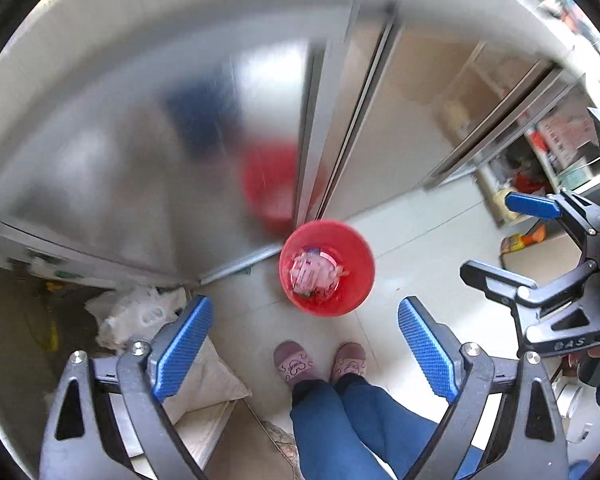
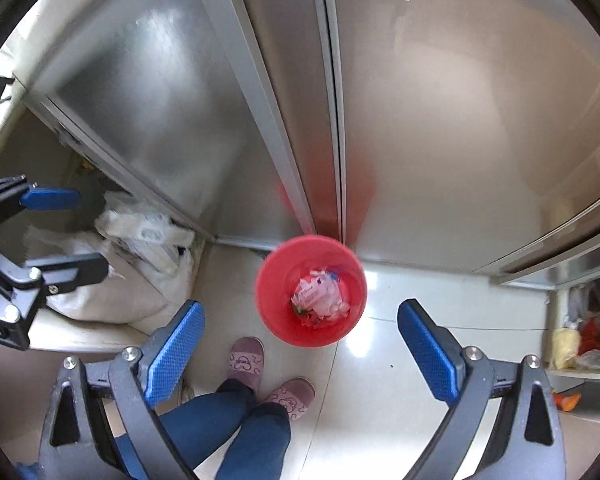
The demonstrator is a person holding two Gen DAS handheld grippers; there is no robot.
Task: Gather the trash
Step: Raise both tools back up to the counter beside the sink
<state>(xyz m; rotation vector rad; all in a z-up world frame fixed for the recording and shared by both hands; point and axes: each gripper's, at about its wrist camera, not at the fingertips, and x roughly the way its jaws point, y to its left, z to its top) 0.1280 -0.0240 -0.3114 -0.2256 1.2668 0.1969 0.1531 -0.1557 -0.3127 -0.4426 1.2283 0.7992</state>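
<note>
A red trash bin (image 1: 327, 267) stands on the pale tiled floor against frosted glass sliding doors; it also shows in the right wrist view (image 2: 311, 290). Crumpled pink-and-white wrappers (image 1: 313, 272) lie inside it, seen too in the right wrist view (image 2: 321, 293). My left gripper (image 1: 306, 340) is open and empty, high above the floor just short of the bin. My right gripper (image 2: 300, 342) is open and empty, also above the bin's near side. Each gripper shows in the other's view, the right one (image 1: 500, 240) at the right edge and the left one (image 2: 64, 232) at the left edge.
The person's feet in pink slippers (image 1: 320, 364) stand just before the bin. White plastic bags (image 2: 140, 264) pile on a low ledge at the left. Shelves with packets and bottles (image 1: 540, 184) stand at the right. The glass doors (image 2: 420, 120) close off the far side.
</note>
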